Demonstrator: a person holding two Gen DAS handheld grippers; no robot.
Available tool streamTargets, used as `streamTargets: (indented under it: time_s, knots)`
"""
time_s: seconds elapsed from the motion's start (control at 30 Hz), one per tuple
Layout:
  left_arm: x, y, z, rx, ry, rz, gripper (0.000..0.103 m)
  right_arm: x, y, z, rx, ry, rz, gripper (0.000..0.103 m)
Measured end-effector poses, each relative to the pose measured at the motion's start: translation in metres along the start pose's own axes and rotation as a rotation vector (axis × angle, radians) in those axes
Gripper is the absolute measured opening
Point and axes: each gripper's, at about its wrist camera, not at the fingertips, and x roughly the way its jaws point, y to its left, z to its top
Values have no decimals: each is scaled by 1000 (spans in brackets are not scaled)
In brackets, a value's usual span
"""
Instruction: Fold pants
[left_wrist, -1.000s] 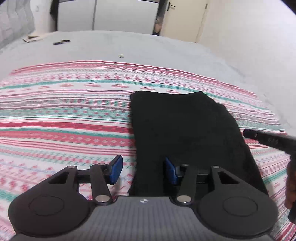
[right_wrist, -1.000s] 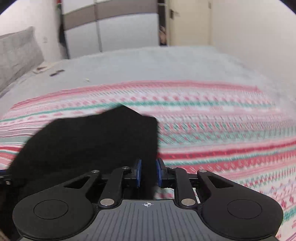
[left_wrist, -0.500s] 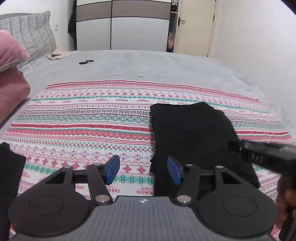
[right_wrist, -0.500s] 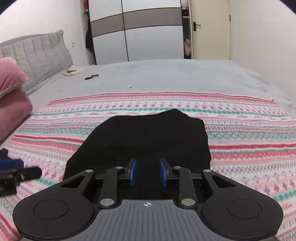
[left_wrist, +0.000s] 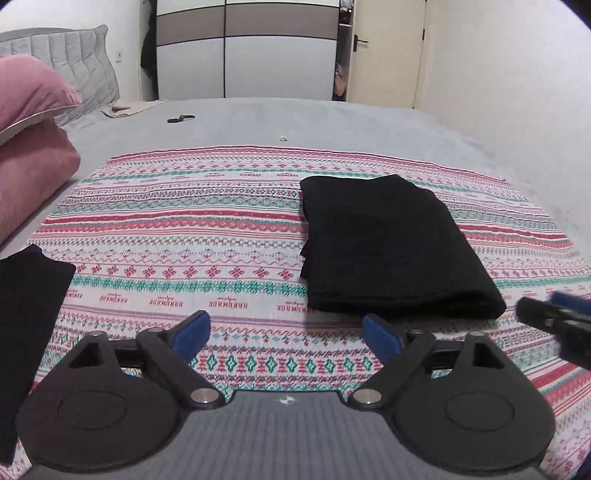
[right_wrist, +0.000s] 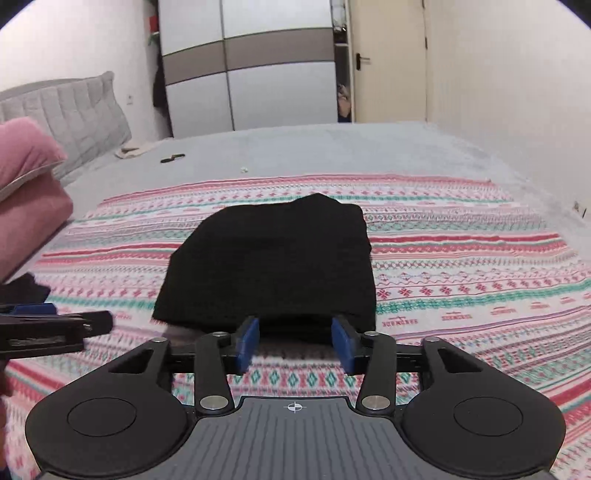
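Pants (left_wrist: 391, 251) lie folded into a compact black rectangle on the patterned blanket (left_wrist: 192, 236), which is spread over the grey bed (left_wrist: 332, 122). The fold's thick rounded edge faces me; the layers show stacked along its left side.

My left gripper (left_wrist: 286, 334) hovers above the blanket, short of the pants' near-left corner. Its blue pads (left_wrist: 192, 330) stand wide apart and hold nothing; only blanket shows between them. My right gripper (right_wrist: 295, 343) sits directly before the near edge of the pants, fingers likewise spread, with nothing between them. Whether its tips touch the cloth I cannot tell; the near edge lies just beyond them.

In the left wrist view the right gripper enters at the right border, blurred. In the right wrist view the left gripper shows at the left edge, beside the pants.

Secondary items: a second dark garment (left_wrist: 26, 314) lies at the blanket's left edge, well apart from the pants. Pink pillows (left_wrist: 33, 147) are stacked at far left before a grey quilted headboard (left_wrist: 81, 62). A small dark object (left_wrist: 180, 118) rests on the bed near the headboard. A wardrobe (left_wrist: 255, 51) and a door (left_wrist: 384, 55) stand beyond.
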Motion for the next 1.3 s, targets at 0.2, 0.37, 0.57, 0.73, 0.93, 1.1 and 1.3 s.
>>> streamTargets:
  time_s: [0.2,0.37,0.57,0.73,0.93,1.1,1.3]
  knots:
    - [16,1,-7,10,19,46,103,8,1,-5,-56,-8,22,86]
    - [17,-1,-8,22,-2,67,103,14,-1,-12,-70,23,28,90]
    - [17,1,-10,24,17,58,103,6,-5,-13,-73,-3,21,96]
    - [13,3,-8,12,1,54,103,11,-6,-15,-62,23,11,96]
    - [10,5,-6,7,-1,50,103,15,0,-18,-73,41,17,97]
    - [9,5,-6,-1,3,47,103,18,2,-20,-63,60,29,97]
    - [9,5,-5,-5,3,39,103,20,3,-20,-67,62,15,97]
